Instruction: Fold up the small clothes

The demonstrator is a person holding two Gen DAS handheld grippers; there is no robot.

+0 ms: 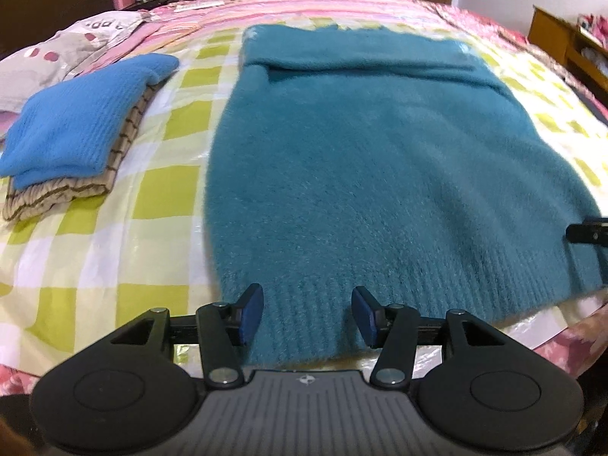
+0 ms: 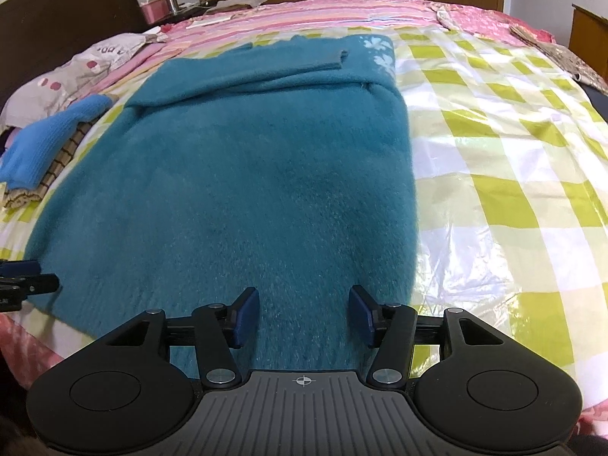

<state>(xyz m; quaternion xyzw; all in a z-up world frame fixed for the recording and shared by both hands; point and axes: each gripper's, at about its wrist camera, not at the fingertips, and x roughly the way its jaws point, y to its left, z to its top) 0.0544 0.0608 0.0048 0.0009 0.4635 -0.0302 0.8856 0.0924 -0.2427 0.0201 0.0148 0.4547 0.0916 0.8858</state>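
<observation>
A fuzzy teal sweater (image 1: 364, 159) lies flat on the checked sheet, sleeves folded in across its far part; it also fills the right wrist view (image 2: 235, 174). My left gripper (image 1: 307, 313) is open, its blue pads either side of the ribbed hem at the near left corner. My right gripper (image 2: 304, 313) is open over the hem near the near right corner. The right gripper's tip shows at the left wrist view's right edge (image 1: 587, 230); the left gripper's tip shows at the right wrist view's left edge (image 2: 26, 283).
A folded blue knit (image 1: 83, 117) rests on a folded striped brown garment (image 1: 57, 193) to the left. Pillows (image 1: 57, 49) lie beyond. The yellow-green checked sheet (image 2: 494, 174) spreads to the right. A pink quilt (image 1: 323, 3) covers the far bed. A wooden cabinet (image 1: 562, 41) stands at right.
</observation>
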